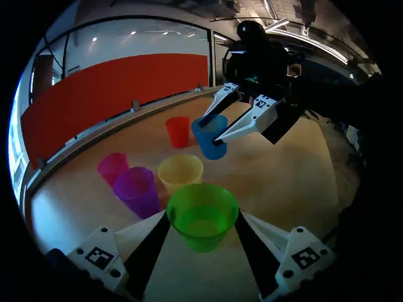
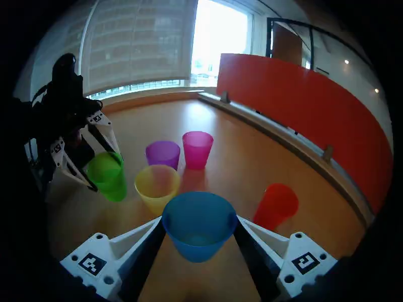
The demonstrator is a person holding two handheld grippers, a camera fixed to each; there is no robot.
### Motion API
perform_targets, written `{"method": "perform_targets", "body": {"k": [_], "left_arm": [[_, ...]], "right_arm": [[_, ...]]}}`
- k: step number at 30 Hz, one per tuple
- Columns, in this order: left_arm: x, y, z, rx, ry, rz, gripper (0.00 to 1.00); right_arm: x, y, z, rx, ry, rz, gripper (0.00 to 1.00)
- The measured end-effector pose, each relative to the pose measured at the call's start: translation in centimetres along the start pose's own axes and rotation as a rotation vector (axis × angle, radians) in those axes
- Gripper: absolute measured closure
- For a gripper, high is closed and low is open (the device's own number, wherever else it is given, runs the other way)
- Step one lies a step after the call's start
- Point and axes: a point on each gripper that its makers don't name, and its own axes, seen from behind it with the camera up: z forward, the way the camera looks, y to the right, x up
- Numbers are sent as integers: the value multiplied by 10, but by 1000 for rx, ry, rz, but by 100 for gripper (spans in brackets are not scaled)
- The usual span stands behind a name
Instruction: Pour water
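My left gripper (image 1: 202, 221) is shut on a green cup (image 1: 202, 215), held upright above the wooden table (image 1: 282, 176). Across from it, my right gripper (image 1: 210, 132) is shut on a blue cup (image 1: 210, 136), also lifted and roughly upright. In the right gripper view the blue cup (image 2: 199, 224) sits between my right gripper's (image 2: 199, 226) fingers, and the green cup (image 2: 107, 176) hangs in the left gripper (image 2: 105, 170) at far left. Whether either cup holds water is unclear.
A yellow cup (image 1: 180, 172), a purple cup (image 1: 137, 191), a pink cup (image 1: 113, 168) and a red cup (image 1: 178, 131) stand on the table between the grippers. A red wall panel (image 1: 111, 95) runs along the table's far edge. Windows (image 2: 221, 40) lie behind.
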Motion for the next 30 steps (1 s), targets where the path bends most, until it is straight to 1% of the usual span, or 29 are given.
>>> {"method": "perform_targets", "body": {"k": [6,21,30], "left_arm": [[-7,0,3,-6,-8,-7,13],[-11,-2,11,-11,-7,-13,13],[-14,-3,12,-10,-11,-17,14]], "right_arm": [[-6,-2,3,6,-12,3,7],[-11,-6,11,17,-20,13,7],[-17,-7,15,19,-26,21,7]]}}
